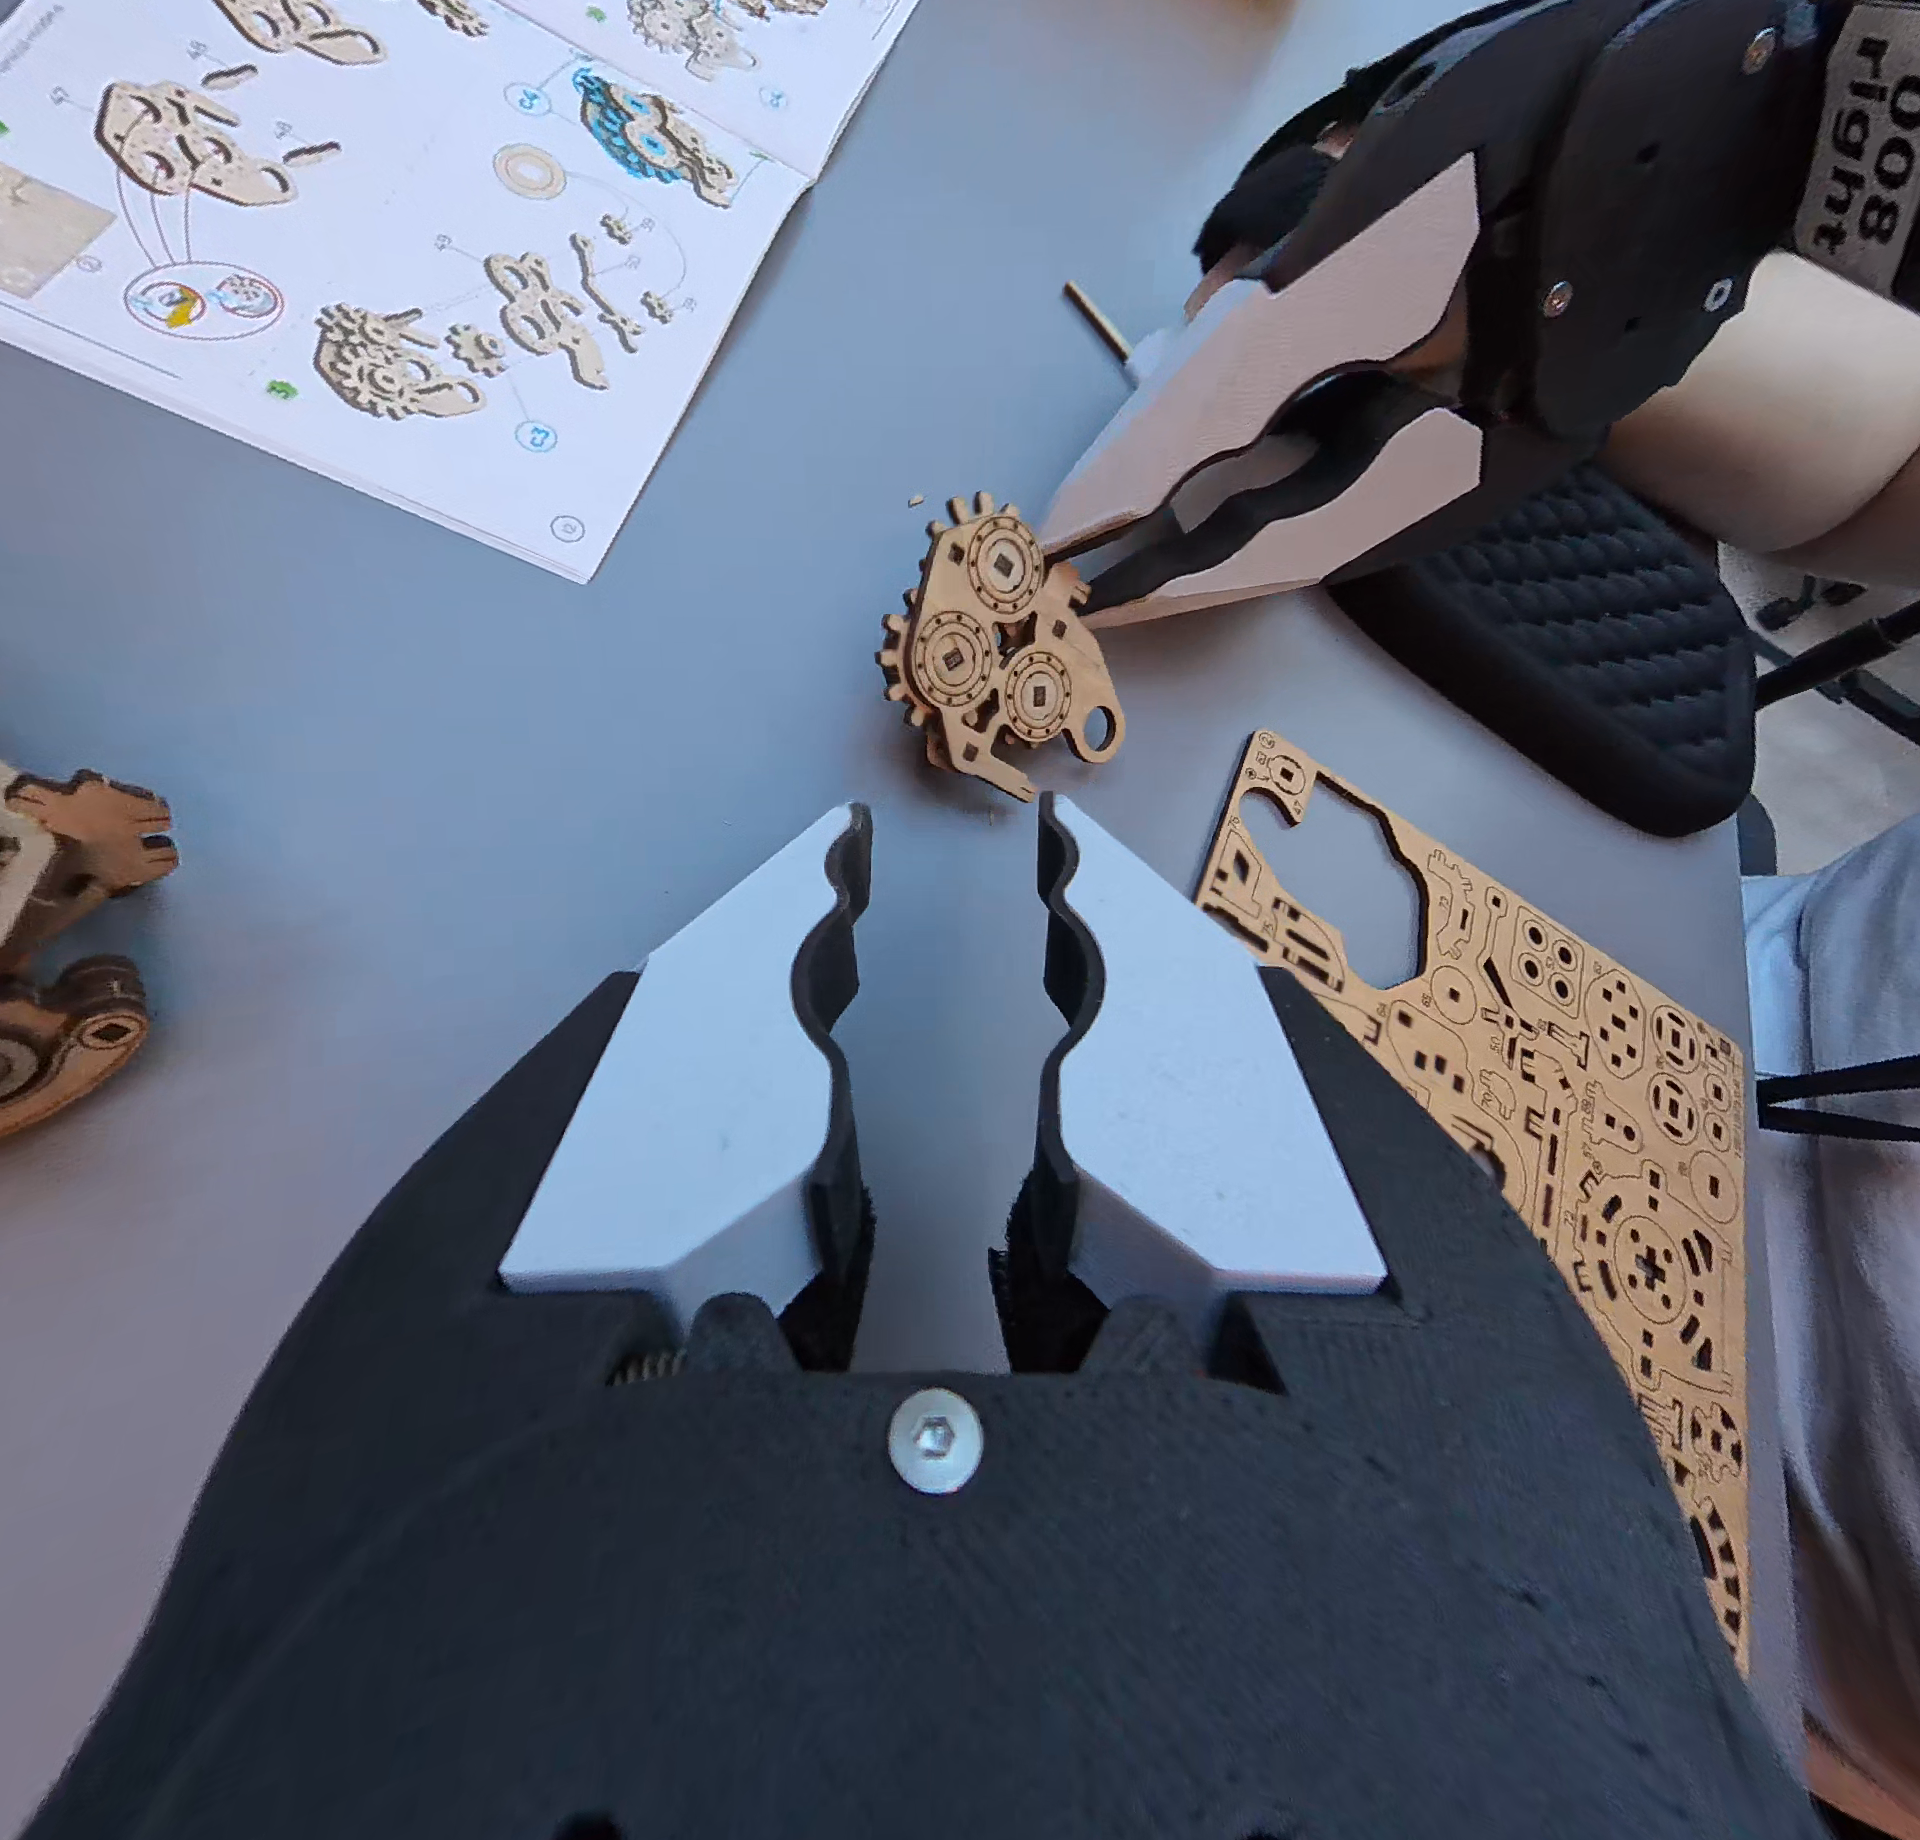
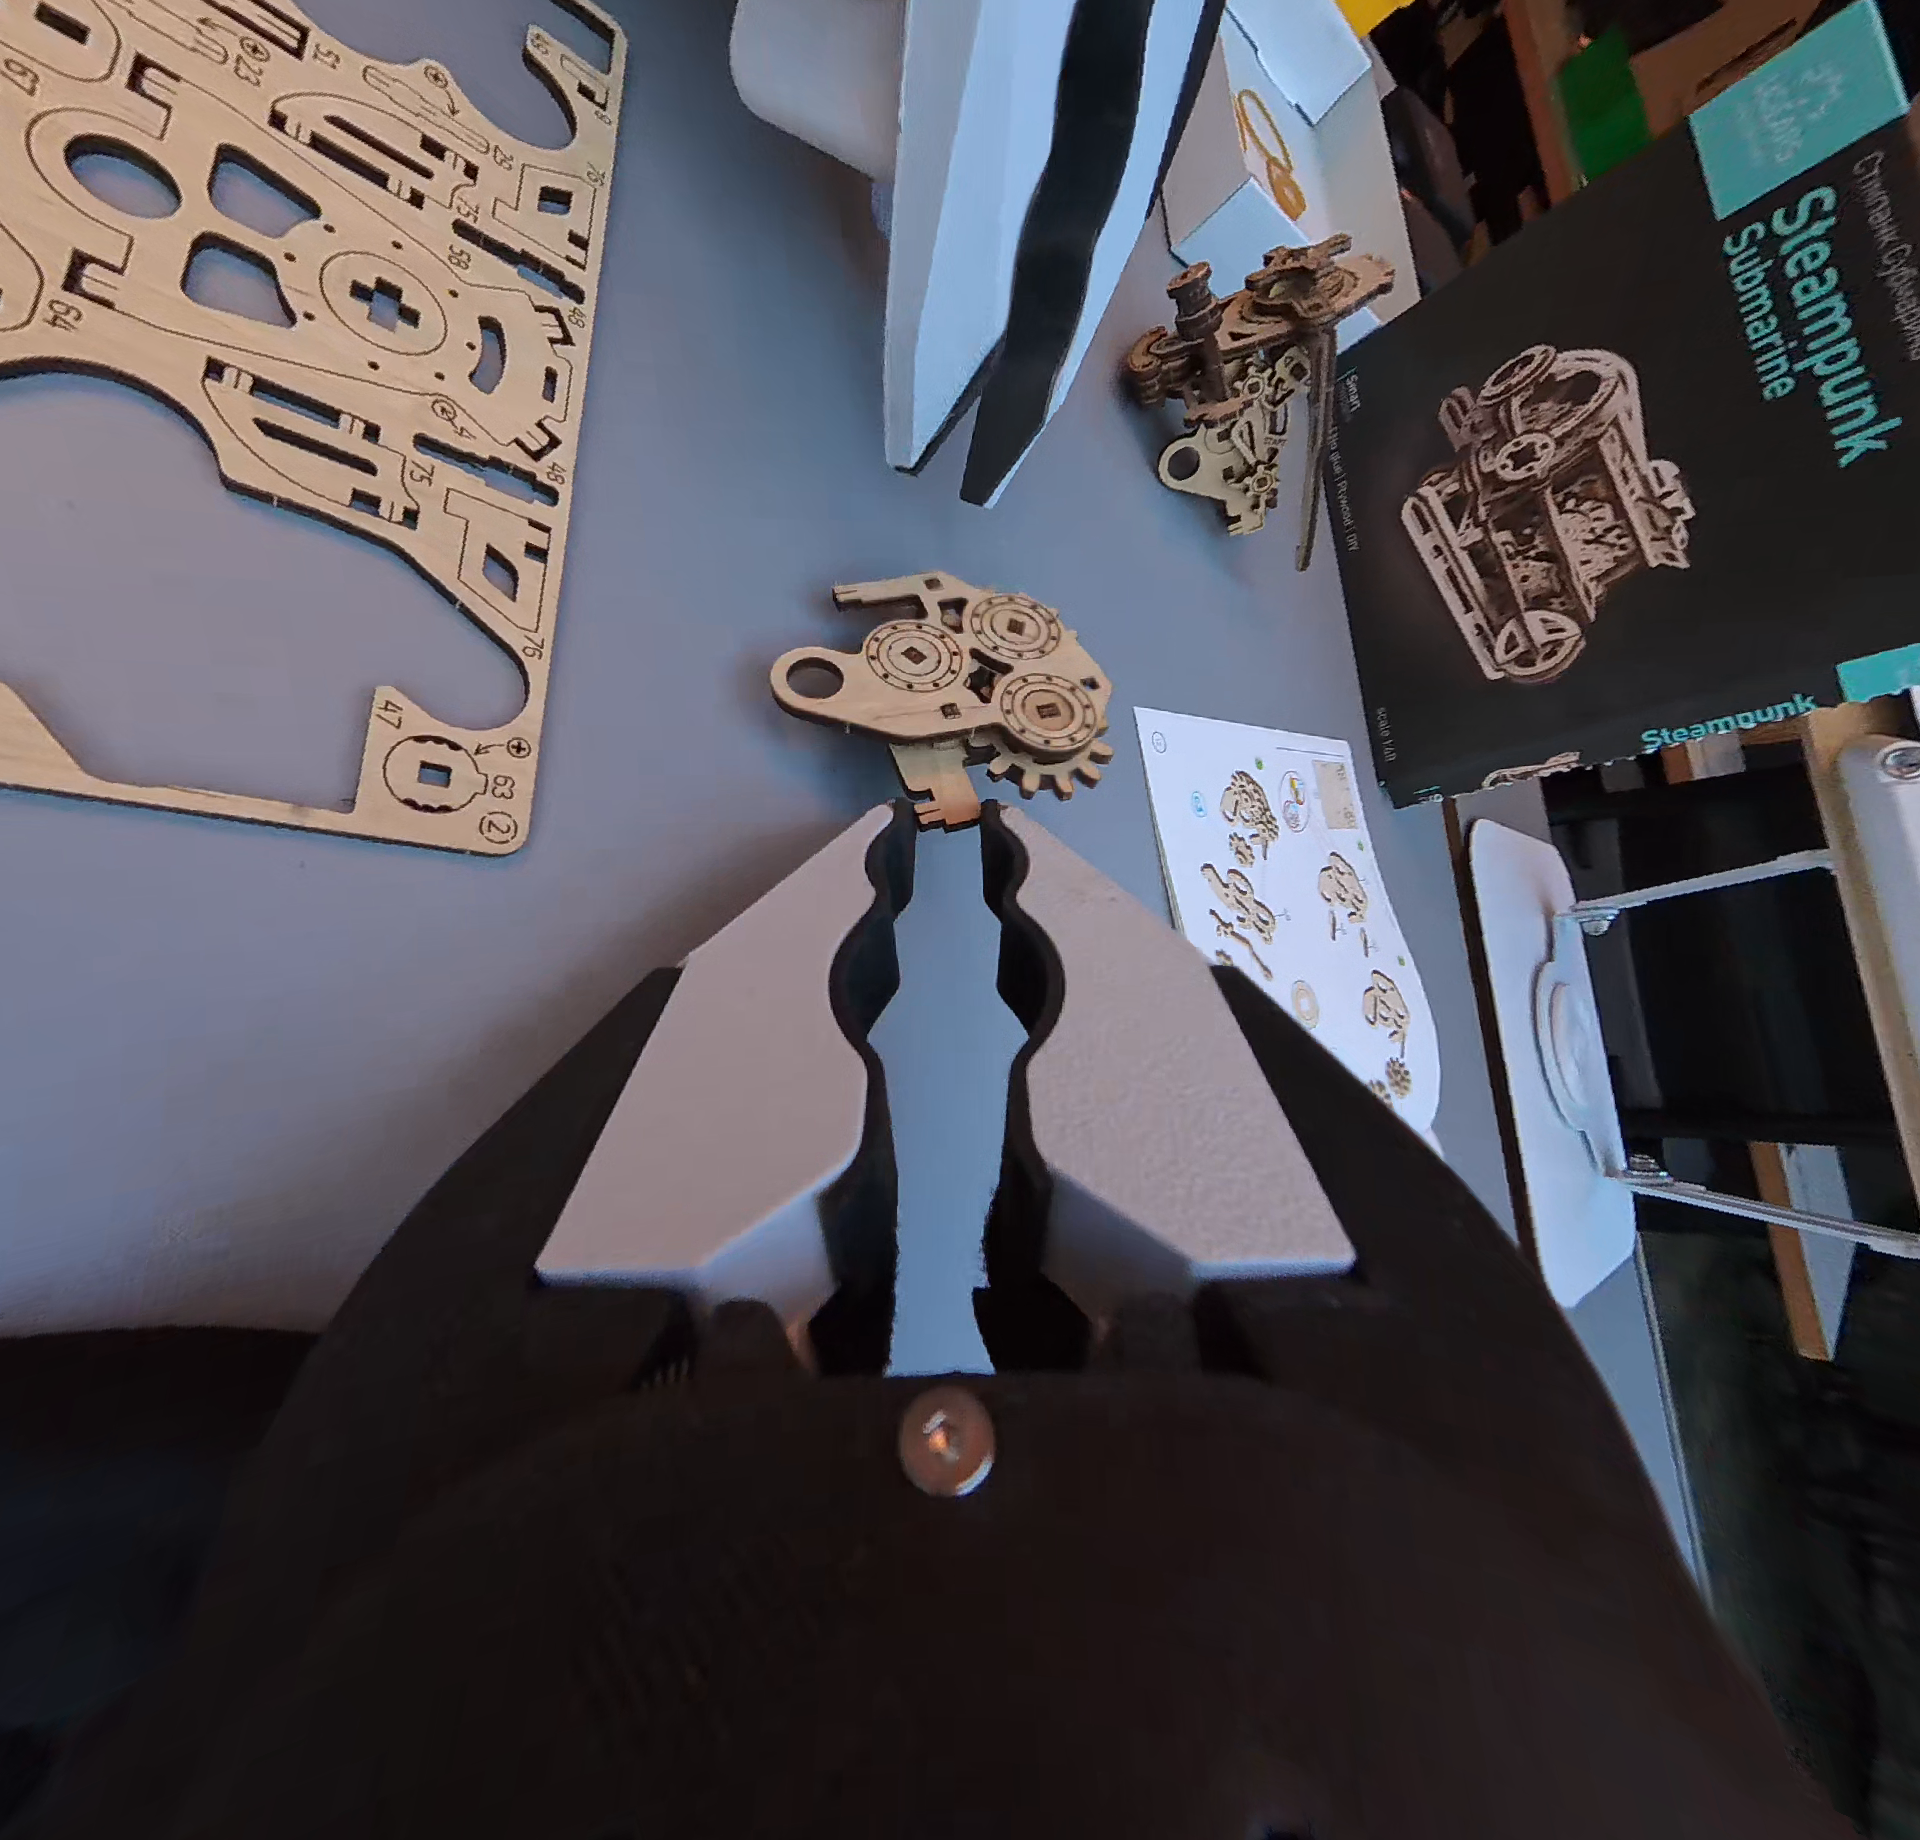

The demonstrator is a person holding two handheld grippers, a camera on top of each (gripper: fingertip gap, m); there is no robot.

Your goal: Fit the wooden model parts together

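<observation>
At the centre of the grey worktop lies the wooden gear assembly, and the right hand-held gripper pinches a small tab at its edge, though how far the tab sits between the tips is hard to make out. The left hand-held gripper hovers just beside the assembly, jaws apart and empty. A laser-cut parts sheet runs off the lower right, and a darker half-built model is cut off at the left edge.

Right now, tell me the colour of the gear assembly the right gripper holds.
Light tan plywood with dark laser-burnt edges, the gear assembly shows best in the right wrist view.
</observation>
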